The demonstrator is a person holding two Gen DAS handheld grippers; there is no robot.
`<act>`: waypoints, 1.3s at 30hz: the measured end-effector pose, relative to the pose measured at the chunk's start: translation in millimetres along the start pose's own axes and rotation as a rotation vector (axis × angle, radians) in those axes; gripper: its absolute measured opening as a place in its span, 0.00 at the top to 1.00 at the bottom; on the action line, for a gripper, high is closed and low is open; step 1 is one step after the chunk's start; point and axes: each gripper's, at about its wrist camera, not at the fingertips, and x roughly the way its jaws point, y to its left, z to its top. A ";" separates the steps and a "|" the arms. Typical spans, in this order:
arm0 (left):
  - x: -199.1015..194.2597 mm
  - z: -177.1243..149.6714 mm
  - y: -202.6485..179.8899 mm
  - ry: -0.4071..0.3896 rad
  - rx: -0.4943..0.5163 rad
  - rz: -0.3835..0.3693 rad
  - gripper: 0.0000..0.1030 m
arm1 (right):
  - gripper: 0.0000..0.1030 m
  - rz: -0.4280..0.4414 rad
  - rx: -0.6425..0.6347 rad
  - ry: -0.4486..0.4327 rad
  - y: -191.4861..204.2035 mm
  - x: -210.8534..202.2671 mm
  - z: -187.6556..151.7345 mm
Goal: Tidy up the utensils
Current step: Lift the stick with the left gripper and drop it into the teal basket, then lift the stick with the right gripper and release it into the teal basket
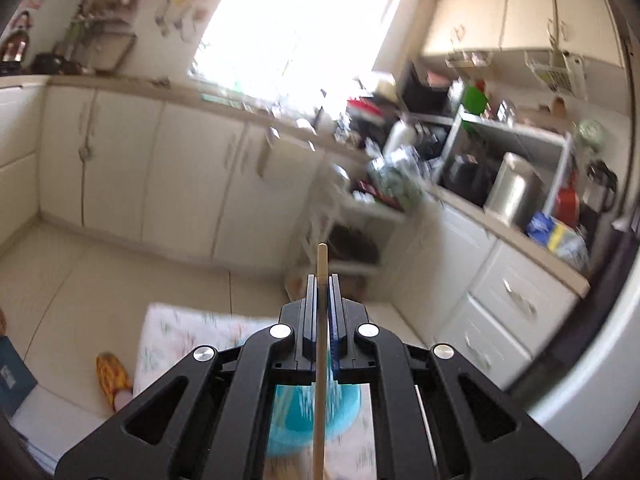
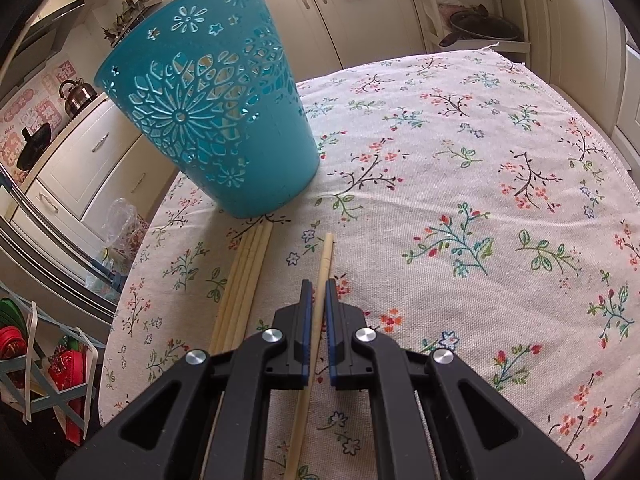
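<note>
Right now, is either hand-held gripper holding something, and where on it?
Each pinches one wooden chopstick along its shaft: the left hand-held gripper one, the right hand-held gripper another.

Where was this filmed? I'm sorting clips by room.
A home kitchen, most likely: cream cabinets line the walls, a kettle sits on a counter, and a cluttered countertop holds appliances.

Nothing here can be read; the pink wall stickers (image 2: pixel 40 96) behind the kettle (image 2: pixel 78 96) carry characters too blurred to make out.
</note>
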 end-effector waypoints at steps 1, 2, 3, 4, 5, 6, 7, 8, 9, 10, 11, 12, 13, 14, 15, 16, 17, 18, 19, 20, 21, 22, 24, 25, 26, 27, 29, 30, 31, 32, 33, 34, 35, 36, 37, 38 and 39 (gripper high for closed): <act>6.3 4.1 0.4 -0.024 -0.005 0.012 0.95 | 0.93 0.004 0.004 0.001 -0.9 -0.2 0.2; 13.8 9.3 -0.8 -0.059 -0.010 0.031 0.95 | 0.93 0.008 0.007 0.001 -1.6 -0.3 0.4; 19.2 13.5 -1.4 -0.091 -0.013 0.049 0.95 | 0.93 0.010 0.009 0.001 -2.3 -0.2 0.7; 27.5 15.7 -1.4 -0.124 -0.017 0.069 0.95 | 0.93 0.013 0.012 0.001 -2.9 -0.1 1.0; 31.8 18.6 -0.6 -0.142 -0.019 0.079 0.95 | 0.93 0.015 0.013 0.001 -3.6 -0.2 1.1; 37.0 21.5 0.4 -0.155 -0.020 0.092 0.95 | 0.93 0.017 0.015 0.001 -3.9 -0.2 1.3; 43.4 21.4 0.9 -0.160 -0.016 0.103 0.95 | 0.93 0.018 0.016 0.000 -4.2 -0.1 1.4; 49.7 20.5 2.9 -0.160 -0.015 0.113 0.95 | 0.93 0.020 0.017 0.000 -4.6 -0.1 1.7; 55.5 18.1 4.6 -0.159 -0.014 0.122 0.95 | 0.93 0.020 0.017 -0.001 -4.7 -0.2 1.7; 60.0 15.1 7.7 -0.155 -0.014 0.129 0.95 | 0.93 0.021 0.019 -0.001 -5.5 0.1 2.2; 66.9 10.1 11.0 -0.143 -0.017 0.140 0.95 | 0.93 0.022 0.020 -0.002 -5.8 -0.1 2.4; 70.8 8.6 14.3 -0.135 -0.020 0.144 0.95 | 0.93 0.023 0.022 -0.002 -5.8 0.0 2.6; 74.4 4.1 17.2 -0.128 -0.024 0.151 0.95 | 0.93 0.024 0.024 -0.002 -6.2 0.3 3.2; 76.4 0.2 19.5 -0.123 -0.024 0.157 0.95 | 0.93 0.025 0.026 -0.003 -6.6 0.6 3.6; 77.2 -3.8 21.6 -0.117 -0.021 0.161 0.95 | 0.93 0.025 0.027 -0.002 -6.4 1.3 4.3; 78.1 -7.4 21.7 -0.110 -0.014 0.167 0.95 | 0.93 0.026 0.028 -0.003 -6.5 1.3 4.4; 78.1 -10.7 21.8 -0.103 -0.005 0.170 0.95 | 0.93 0.026 0.028 -0.003 -6.4 1.3 4.5; 78.5 -13.5 22.3 -0.097 0.006 0.173 0.95 | 0.93 0.025 0.028 -0.003 -6.4 1.1 4.2; 78.9 -16.8 21.2 -0.087 0.016 0.177 0.95 | 0.93 0.025 0.028 -0.003 -6.5 1.1 4.2; 80.9 -20.4 20.7 -0.066 0.031 0.180 0.95 | 0.93 0.025 0.028 -0.003 -6.5 1.1 4.3; 82.5 -23.0 20.6 -0.047 0.041 0.180 0.95 | 0.93 0.025 0.027 -0.003 -6.4 1.1 4.3; 84.2 -25.6 20.4 -0.028 0.051 0.178 0.95 | 0.93 0.024 0.026 -0.003 -6.5 1.1 4.5; 86.3 -30.4 20.5 0.019 0.067 0.173 0.95 | 0.93 0.023 0.025 -0.004 -6.3 1.3 4.9; 85.1 -32.4 21.0 0.039 0.074 0.173 0.95 | 0.93 0.022 0.023 -0.004 -6.0 1.4 5.1; 82.3 -33.9 22.0 0.052 0.078 0.174 0.94 | 0.93 0.020 0.020 -0.004 -5.6 1.5 5.2; 78.0 -35.2 22.5 0.055 0.080 0.176 0.92 | 0.93 0.019 0.019 -0.004 -4.8 1.5 5.0; 61.6 -37.0 26.8 0.040 0.081 0.197 0.81 | 0.93 0.018 0.016 -0.004 -3.9 1.8 4.7; 51.4 -38.2 30.3 0.024 0.073 0.214 0.64 | 0.93 0.017 0.015 -0.004 -3.7 1.8 4.6; 39.2 -40.1 34.3 0.002 0.061 0.235 0.55 | 0.93 0.016 0.013 -0.004 -3.1 1.9 4.2; 20.8 -44.7 42.2 -0.030 0.041 0.280 0.38 | 0.93 0.013 0.011 -0.004 -2.5 2.0 4.3; 8.2 -50.3 48.8 -0.047 0.029 0.316 0.30 | 0.93 0.010 0.008 -0.004 -1.1 2.0 3.9; 1.6 -54.8 53.6 -0.052 0.023 0.335 0.28 | 0.93 0.006 0.004 -0.005 -0.1 2.0 3.5; -6.7 -64.5 62.2 -0.039 0.014 0.360 0.26 | 0.93 0.001 -0.002 -0.005 0.8 1.9 3.1; -10.4 -75.1 70.5 -0.012 0.005 0.380 0.23 | 0.93 -0.005 -0.008 -0.006 2.1 2.0 2.8; -11.2 -86.4 77.7 0.020 0.002 0.399 0.21 | 0.93 -0.013 -0.018 -0.007 3.7 2.2 2.6; -9.3 -103.2 86.4 0.072 0.004 0.424 0.21 | 0.93 -0.021 -0.027 -0.006 5.5 1.9 2.0; -5.5 -119.5 94.4 0.130 0.001 0.443 0.21 | 0.93 -0.030 -0.040 -0.005 7.5 1.9 1.6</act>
